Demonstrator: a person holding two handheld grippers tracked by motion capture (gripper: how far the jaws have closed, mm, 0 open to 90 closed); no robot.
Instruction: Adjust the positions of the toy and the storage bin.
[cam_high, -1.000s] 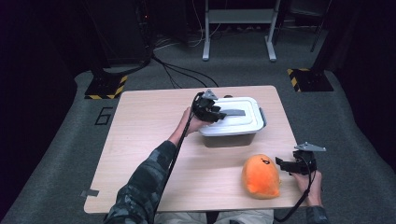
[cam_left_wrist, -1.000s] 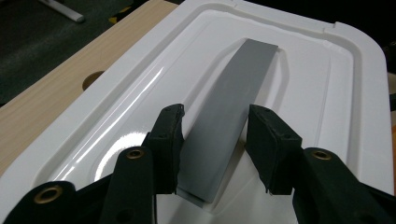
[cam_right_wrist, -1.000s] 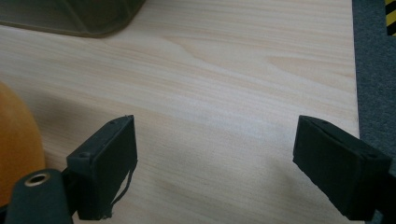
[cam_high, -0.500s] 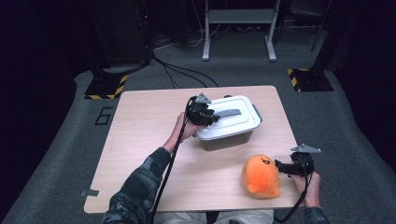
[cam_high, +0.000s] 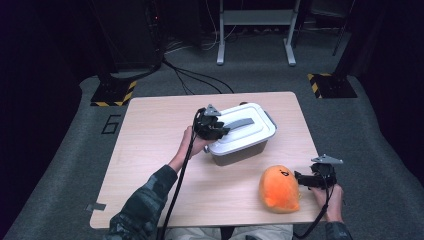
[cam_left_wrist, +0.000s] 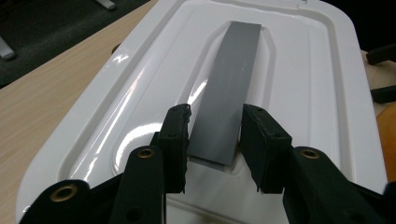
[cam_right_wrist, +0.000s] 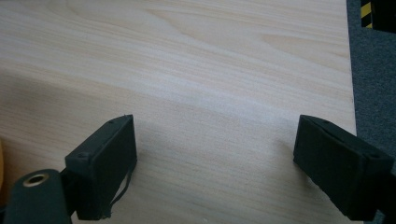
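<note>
A white lidded box (cam_high: 241, 141) stands askew at the middle of the wooden table (cam_high: 155, 135). On its white lid (cam_left_wrist: 140, 93) a flat grey handle (cam_left_wrist: 233, 79) runs lengthwise. My left gripper (cam_left_wrist: 215, 116) straddles the near end of that handle (cam_high: 240, 122); its jaws have just been closing and the pads now press on both edges. In the high view the left gripper (cam_high: 221, 128) sits at the lid's left end. An orange plush toy (cam_high: 280, 189) lies at the front right. Just right of it my right gripper (cam_high: 302, 179) hovers open over bare wood (cam_right_wrist: 215, 135).
The right gripper is close to the table's right edge (cam_right_wrist: 349, 70), with grey carpet beyond. Behind the table stand a metal frame (cam_high: 255, 30), two bases with yellow-black stripes (cam_high: 112, 92) (cam_high: 332, 85) and floor cables (cam_high: 195, 77).
The left hand has shifted toward the near left, and the box has slid and turned with it. The right hand and the plush toy have stayed put.
</note>
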